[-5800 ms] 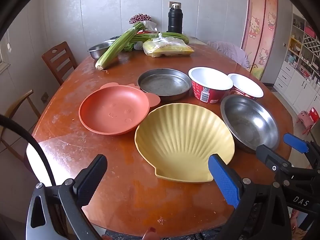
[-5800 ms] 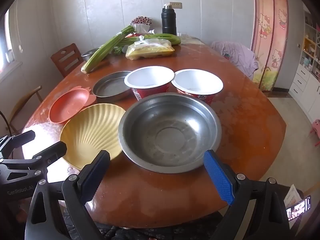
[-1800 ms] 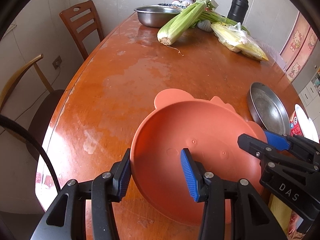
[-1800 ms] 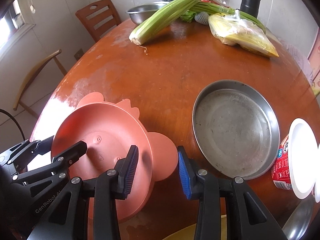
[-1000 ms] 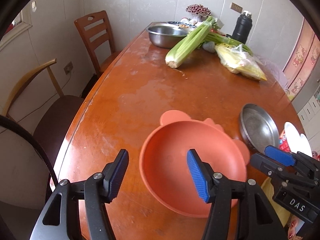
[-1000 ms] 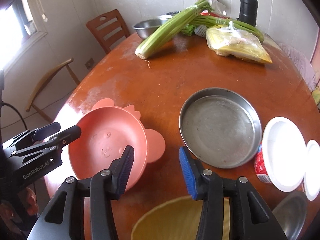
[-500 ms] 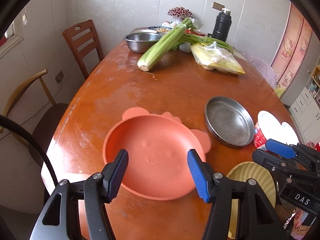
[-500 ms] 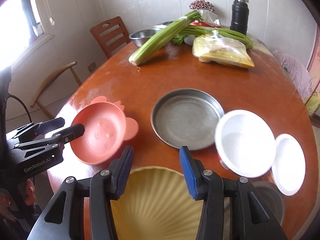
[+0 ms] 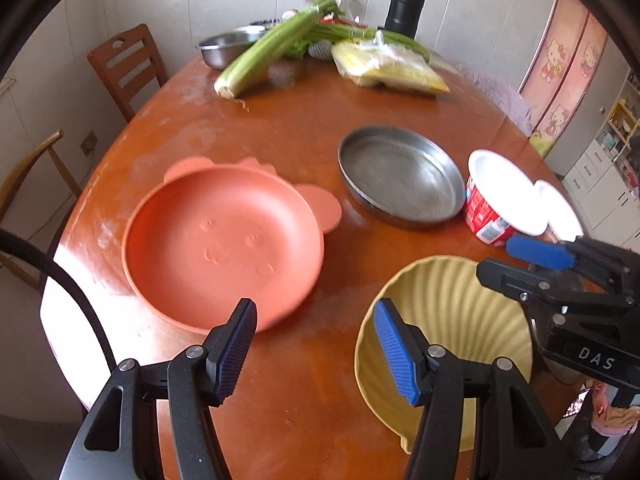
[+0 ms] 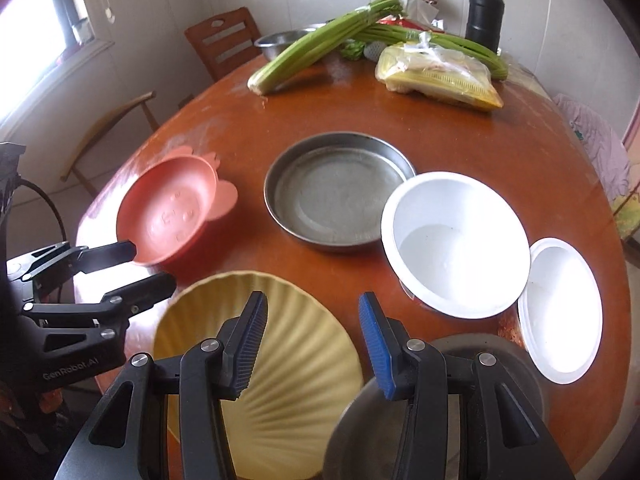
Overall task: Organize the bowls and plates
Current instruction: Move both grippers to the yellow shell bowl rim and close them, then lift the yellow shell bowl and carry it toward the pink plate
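Plates and bowls lie spread over our round wooden counter [image 9: 304,128]. Left tongs [image 9: 316,344] hang at the bottom of the left view with their blue pads apart and nothing between them; the pink plate [image 9: 224,248] with little ears sits flat on the counter just above them, left of centre. Our right tongs [image 10: 312,344] stand apart too, also empty, low in the right view over the yellow shell plate [image 10: 260,360]. Beside that plate, at the lower right of the frame, a steel bowl [image 10: 516,364] shows partly behind the tongs. In the middle of the right view rests the flat steel pan [image 10: 336,192], and to its right two white paper bowls [image 10: 456,240] stand side by side, rims nearly touching. At the top of the frame lie celery [image 10: 320,46], a bag of corn [image 10: 440,72] and a black flask [image 10: 486,12]. One wooden chair [image 10: 224,40] stands at the upper left.
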The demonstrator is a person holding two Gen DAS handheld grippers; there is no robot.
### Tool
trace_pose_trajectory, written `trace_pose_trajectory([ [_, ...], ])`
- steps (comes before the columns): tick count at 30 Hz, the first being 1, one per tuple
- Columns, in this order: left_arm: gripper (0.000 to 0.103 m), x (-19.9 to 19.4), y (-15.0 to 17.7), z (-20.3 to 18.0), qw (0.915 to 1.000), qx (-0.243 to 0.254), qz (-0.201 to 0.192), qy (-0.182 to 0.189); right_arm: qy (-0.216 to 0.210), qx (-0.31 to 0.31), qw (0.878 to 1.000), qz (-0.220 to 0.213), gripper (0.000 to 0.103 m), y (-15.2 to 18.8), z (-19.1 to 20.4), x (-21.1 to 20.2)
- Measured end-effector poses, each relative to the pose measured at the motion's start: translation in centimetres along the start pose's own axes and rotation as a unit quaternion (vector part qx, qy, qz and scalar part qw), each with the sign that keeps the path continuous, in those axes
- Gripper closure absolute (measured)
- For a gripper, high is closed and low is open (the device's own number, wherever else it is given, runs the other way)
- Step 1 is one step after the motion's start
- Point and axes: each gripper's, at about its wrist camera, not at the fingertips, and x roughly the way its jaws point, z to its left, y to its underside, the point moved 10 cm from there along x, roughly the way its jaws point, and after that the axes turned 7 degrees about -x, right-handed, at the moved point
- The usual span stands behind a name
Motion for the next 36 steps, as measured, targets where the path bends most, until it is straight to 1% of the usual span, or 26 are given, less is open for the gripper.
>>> trace_pose_trajectory([
  [2, 0.042, 0.5, 0.4, -0.5, 1.0000, 0.001, 0.007, 0.000, -0.003, -0.001, 1.000, 0.006, 0.054, 0.4, -0.1, 0.3],
  [4, 0.042, 0.6, 0.4, -0.8, 0.9999, 0.007, 0.005, -0.007, -0.008, -0.002, 1.000, 0.011, 0.054, 0.7, -0.2, 0.7],
  [9, 0.042, 0.5, 0.5, -1.3, 0.9998, 0.012, 0.005, -0.014, -0.002, -0.010, 1.000, 0.023, 0.054, 1.1, -0.7, 1.6],
  [14, 0.042, 0.2, 1.4, -2.3, 0.9996, 0.026, 0.011, -0.001, 0.002, -0.021, 0.999, 0.034, 0.054, 1.2, -0.8, 2.1],
  [18, 0.042, 1.0, 2.2, -2.7, 0.9992, 0.031, 0.027, 0.003, -0.002, -0.036, 0.998, 0.046, 0.054, 1.2, -0.1, 2.8],
  [21, 0.042, 1.8, 2.7, -2.4, 0.9989, 0.026, 0.039, 0.001, -0.013, -0.044, 0.997, 0.055, 0.053, 1.4, 0.7, 3.2],
  [24, 0.043, 2.5, 3.4, -1.5, 0.9985, 0.013, 0.054, -0.005, -0.010, -0.054, 0.997, 0.055, 0.053, 1.3, 1.5, 3.3],
  [25, 0.043, 2.3, 3.4, -1.3, 0.9988, 0.014, 0.047, -0.006, -0.011, -0.054, 0.997, 0.055, 0.053, 1.2, 1.7, 3.4],
  [27, 0.043, 2.1, 3.7, -0.7, 0.9988, 0.013, 0.047, -0.010, -0.024, -0.056, 0.997, 0.053, 0.053, 1.0, 2.5, 3.5],
  [30, 0.043, 1.7, 4.1, 0.4, 0.9989, 0.003, 0.044, -0.012, -0.029, -0.067, 0.996, 0.052, 0.053, 0.6, 3.9, 3.7],
  [32, 0.046, 1.3, 4.5, 1.2, 0.9991, -0.004, 0.040, -0.013, -0.037, -0.076, 0.995, 0.053, 0.053, 0.3, 5.2, 4.0],
  [36, 0.062, 0.5, 5.0, 2.5, 0.9992, -0.015, 0.035, -0.011, -0.052, -0.093, 0.993, 0.050, 0.053, -0.1, 7.6, 4.2],
])
